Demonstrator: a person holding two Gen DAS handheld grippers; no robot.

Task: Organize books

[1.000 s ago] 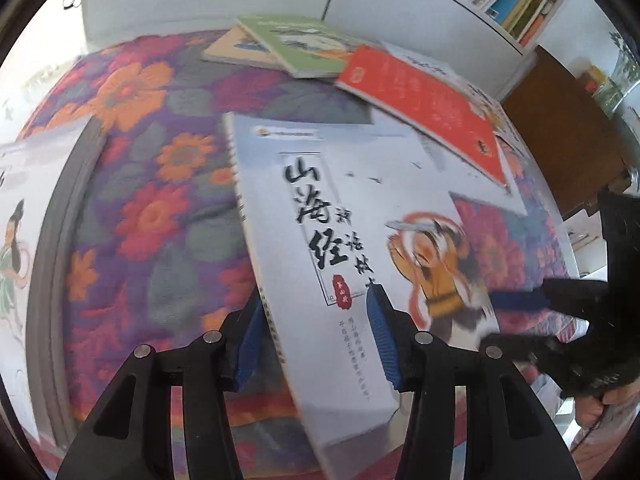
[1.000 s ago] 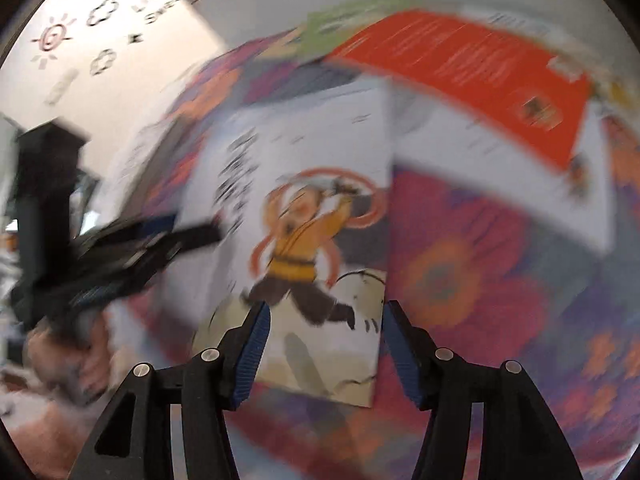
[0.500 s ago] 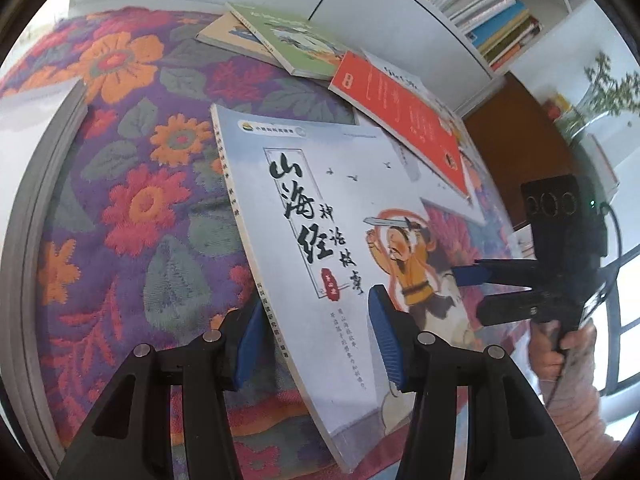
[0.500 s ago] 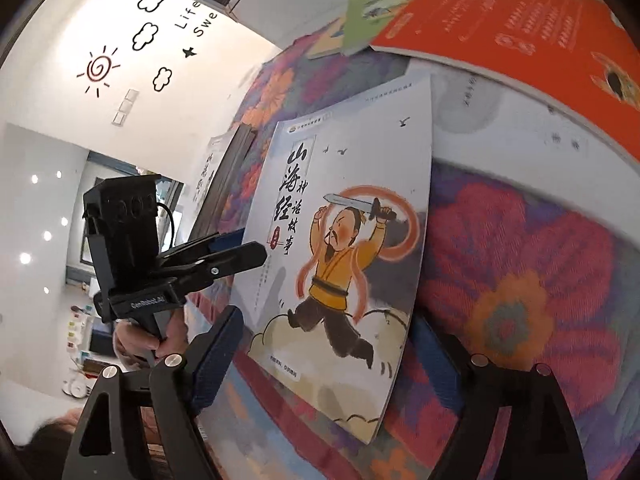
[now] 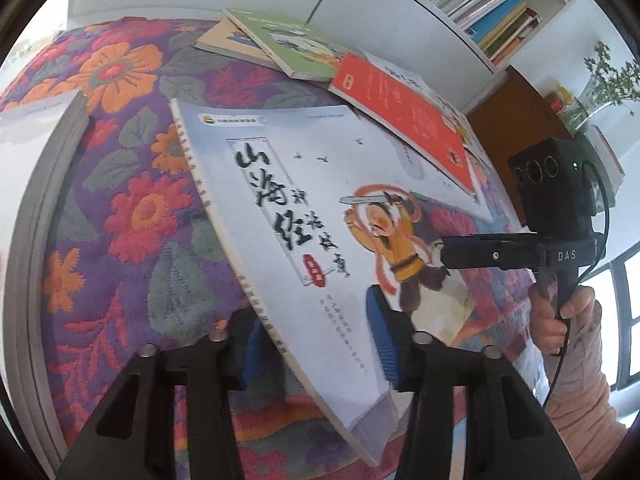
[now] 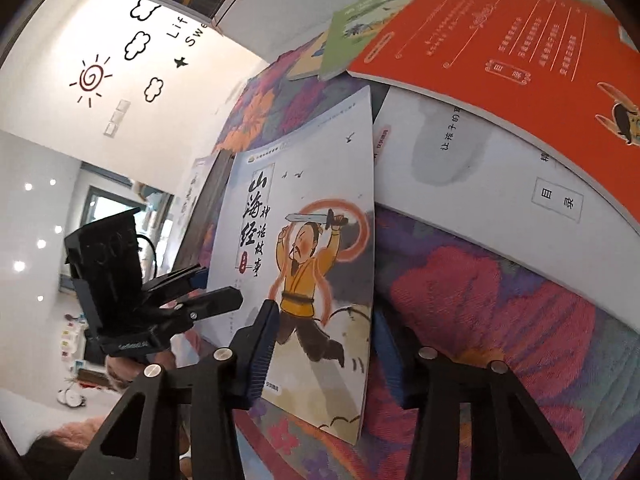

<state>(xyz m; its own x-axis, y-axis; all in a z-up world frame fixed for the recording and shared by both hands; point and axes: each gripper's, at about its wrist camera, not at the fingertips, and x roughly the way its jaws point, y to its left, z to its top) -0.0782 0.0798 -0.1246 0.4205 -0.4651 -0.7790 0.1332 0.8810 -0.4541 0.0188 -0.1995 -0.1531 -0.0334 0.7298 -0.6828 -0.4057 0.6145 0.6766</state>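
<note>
A thin white book (image 5: 320,220) with black brush lettering and a sword-swinging figure in orange is raised at a tilt above the floral cloth (image 5: 132,208). My left gripper (image 5: 316,344) straddles its spine edge, one pad under the book and one on the cover, jaws closing on it. In the right wrist view the same book (image 6: 312,220) has its opposite long edge between my right gripper's (image 6: 324,356) pads, and those jaws are closing too. From the left wrist view the right gripper (image 5: 440,246) has its fingers nearly together on the cover's edge.
A red book (image 5: 404,116) lies on a white book (image 6: 480,168) at the far right, beside a green book (image 5: 292,40) overlapping a tan one. A thick pale stack (image 5: 36,200) sits at the left. A filled bookshelf (image 5: 480,0) and brown cabinet (image 5: 516,120) stand behind.
The right gripper spread wide, moved in on the book's free edge, then narrowed around it. The left gripper's jaws narrowed on the spine edge. The book stays raised.
</note>
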